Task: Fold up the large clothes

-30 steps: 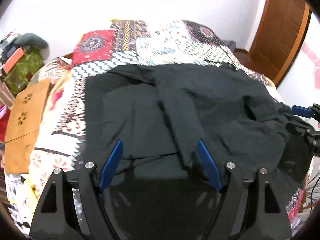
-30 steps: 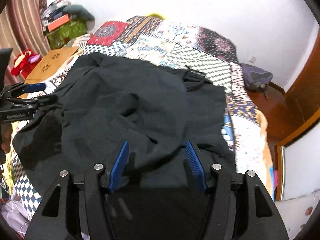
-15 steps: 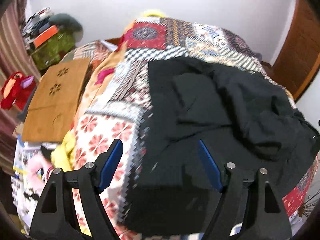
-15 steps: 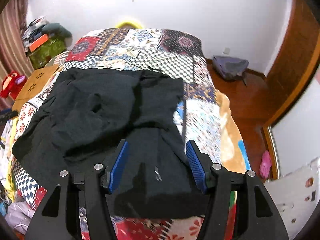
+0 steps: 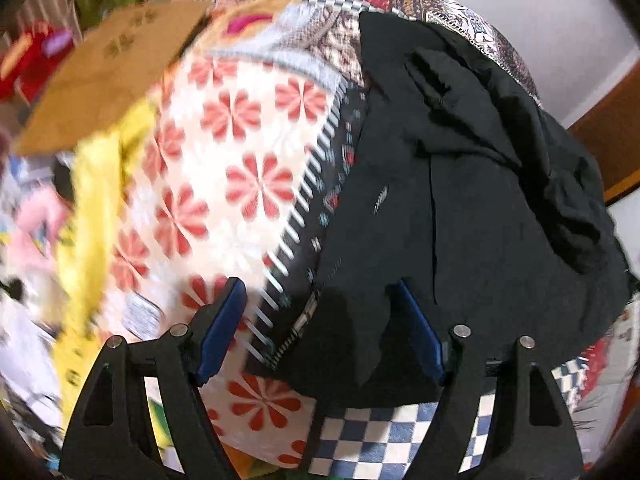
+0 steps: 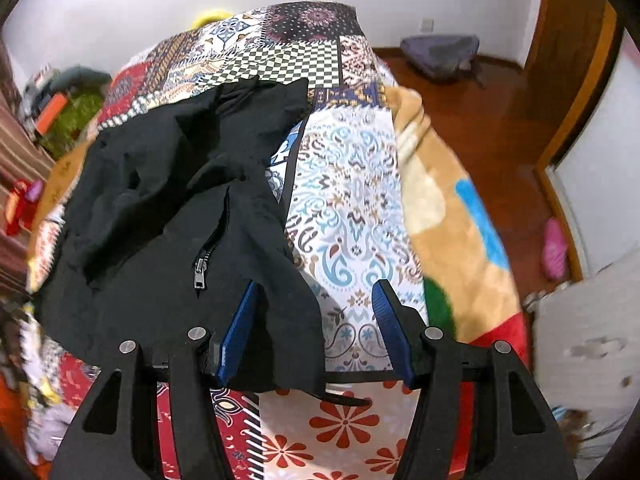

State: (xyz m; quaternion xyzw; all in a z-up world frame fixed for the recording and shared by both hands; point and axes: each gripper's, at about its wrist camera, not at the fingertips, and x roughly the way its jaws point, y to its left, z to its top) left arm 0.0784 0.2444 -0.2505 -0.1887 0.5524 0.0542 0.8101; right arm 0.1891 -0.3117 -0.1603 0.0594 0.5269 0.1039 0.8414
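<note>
A large black garment (image 5: 472, 200) lies rumpled on a bed with a patchwork cover (image 5: 240, 168). In the left wrist view it fills the right half, its near left corner between my open left gripper's (image 5: 320, 292) blue pads. In the right wrist view the garment (image 6: 168, 216) lies at the left, with a zipper pull (image 6: 199, 274) showing. My right gripper (image 6: 316, 292) is open above the garment's near right corner; its left pad (image 6: 240, 328) is over the cloth. Neither gripper holds anything.
A brown cardboard sheet (image 5: 108, 64) and cluttered items lie left of the bed. Wooden floor (image 6: 500, 120) with a grey bag (image 6: 440, 52) and a pink slipper (image 6: 554, 252) lies right of the bed. A tan blanket (image 6: 448, 216) hangs over the bed's right edge.
Both grippers have spread apart: the left swung left to the garment's left edge, the right swung right to its right edge. Both stay open. The left view is now motion-blurred.
</note>
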